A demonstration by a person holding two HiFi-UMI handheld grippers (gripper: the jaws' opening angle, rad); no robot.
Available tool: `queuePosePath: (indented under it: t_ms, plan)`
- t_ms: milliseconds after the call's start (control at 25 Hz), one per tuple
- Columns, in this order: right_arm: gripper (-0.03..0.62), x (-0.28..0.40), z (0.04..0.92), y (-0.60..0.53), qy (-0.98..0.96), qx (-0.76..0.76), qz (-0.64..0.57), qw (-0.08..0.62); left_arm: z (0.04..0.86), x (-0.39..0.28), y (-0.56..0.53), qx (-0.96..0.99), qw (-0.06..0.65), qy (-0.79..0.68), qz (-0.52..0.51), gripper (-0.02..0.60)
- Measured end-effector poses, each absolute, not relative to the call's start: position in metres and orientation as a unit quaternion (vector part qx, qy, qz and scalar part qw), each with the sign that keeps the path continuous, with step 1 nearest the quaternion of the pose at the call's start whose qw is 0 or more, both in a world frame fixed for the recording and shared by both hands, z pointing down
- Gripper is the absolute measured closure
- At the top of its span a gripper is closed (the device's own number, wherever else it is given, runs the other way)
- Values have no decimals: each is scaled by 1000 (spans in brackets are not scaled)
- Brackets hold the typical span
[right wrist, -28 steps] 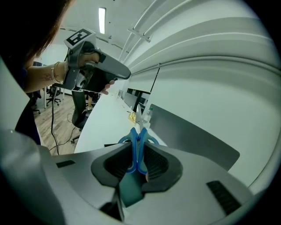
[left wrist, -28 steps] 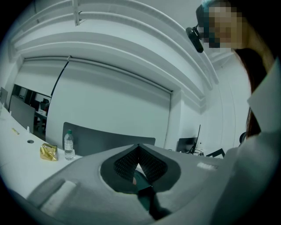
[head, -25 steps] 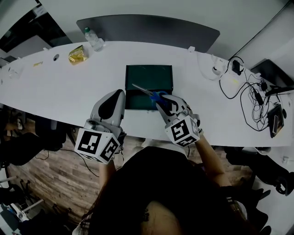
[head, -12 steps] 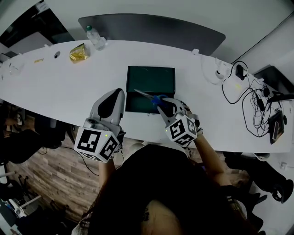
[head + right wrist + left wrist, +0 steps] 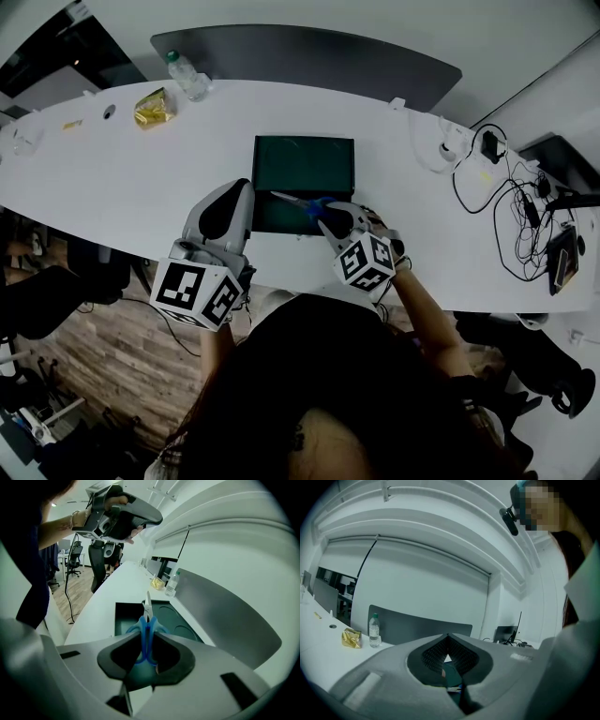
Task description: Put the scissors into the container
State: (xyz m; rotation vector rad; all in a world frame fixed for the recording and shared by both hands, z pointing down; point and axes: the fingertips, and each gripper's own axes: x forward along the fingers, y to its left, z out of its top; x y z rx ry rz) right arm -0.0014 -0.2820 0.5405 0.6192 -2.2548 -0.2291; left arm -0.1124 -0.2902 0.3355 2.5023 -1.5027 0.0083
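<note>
Blue-handled scissors (image 5: 305, 202) are clamped by their handles in my right gripper (image 5: 330, 214), which is shut on them. The blades point left over the front half of the dark green container (image 5: 303, 159) on the white table (image 5: 141, 178). In the right gripper view the scissors (image 5: 146, 630) stand edge-on between the jaws of the right gripper (image 5: 146, 641), with the container (image 5: 173, 620) just beyond. My left gripper (image 5: 242, 192) hangs left of the container, above the table's front edge. Its jaws meet at the tips with nothing in them, as the left gripper view shows (image 5: 448, 637).
A water bottle (image 5: 190, 79) and a yellow snack packet (image 5: 155, 107) sit at the table's far left. Chargers and tangled cables (image 5: 511, 202) cover the right end. A dark chair back (image 5: 309, 52) stands behind the table.
My right gripper has drawn slightly left and back with the scissors, and the blades now lie lower over the container's front. The left gripper has barely moved.
</note>
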Motion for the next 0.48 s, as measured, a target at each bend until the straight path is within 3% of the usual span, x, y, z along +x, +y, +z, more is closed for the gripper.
queuePosePath:
  t_ms: [480]
  plan:
    - [502,-7,573,-291,-875,207,-92,429,346,-110,-300,851,125,-511,9,571]
